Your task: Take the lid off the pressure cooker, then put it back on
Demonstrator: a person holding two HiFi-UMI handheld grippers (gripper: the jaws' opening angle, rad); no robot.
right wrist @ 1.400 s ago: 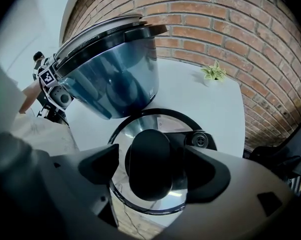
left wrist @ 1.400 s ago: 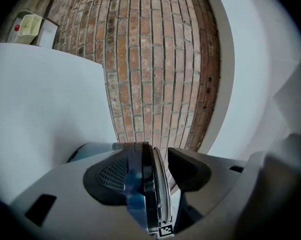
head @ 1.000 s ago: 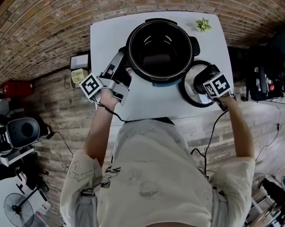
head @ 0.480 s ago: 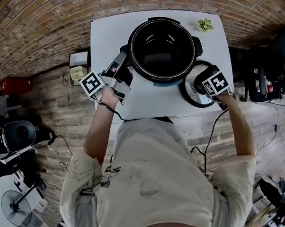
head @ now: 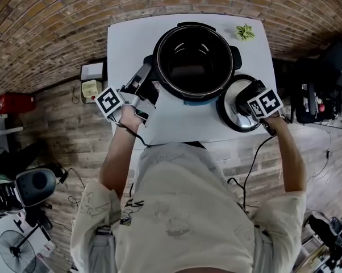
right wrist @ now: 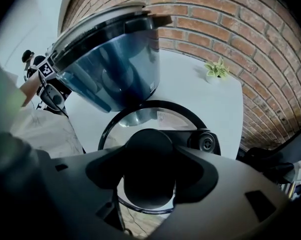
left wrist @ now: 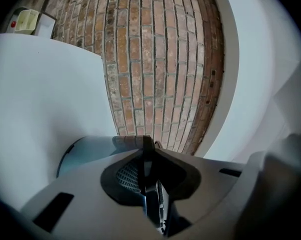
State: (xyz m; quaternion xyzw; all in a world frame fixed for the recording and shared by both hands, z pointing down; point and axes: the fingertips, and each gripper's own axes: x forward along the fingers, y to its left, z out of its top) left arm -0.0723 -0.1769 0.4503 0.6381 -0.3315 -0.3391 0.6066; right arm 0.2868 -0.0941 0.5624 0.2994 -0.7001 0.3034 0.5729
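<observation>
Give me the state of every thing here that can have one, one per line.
Pressure cooker: open, lid off, upright on the table.
Lid: lying flat on the table to the right of the cooker, knob up.
Left gripper: jaws closing on the cooker's side handle, which is between them.
Right gripper: pointing down, jaws on the lid's knob.

In the head view, the right gripper point(head: 246, 102) covered the lid's point(head: 230, 121) knob point(right wrist: 149, 156), and our torso hid the desk's point(head: 131, 38) edge at 6 o'clock. The left gripper's point(left wrist: 148, 146) closing jaws pinched a dark strip point(left wrist: 146, 172) we could not identify. The floor box point(head: 92, 89) at 9 o'clock was too small to make out.
</observation>
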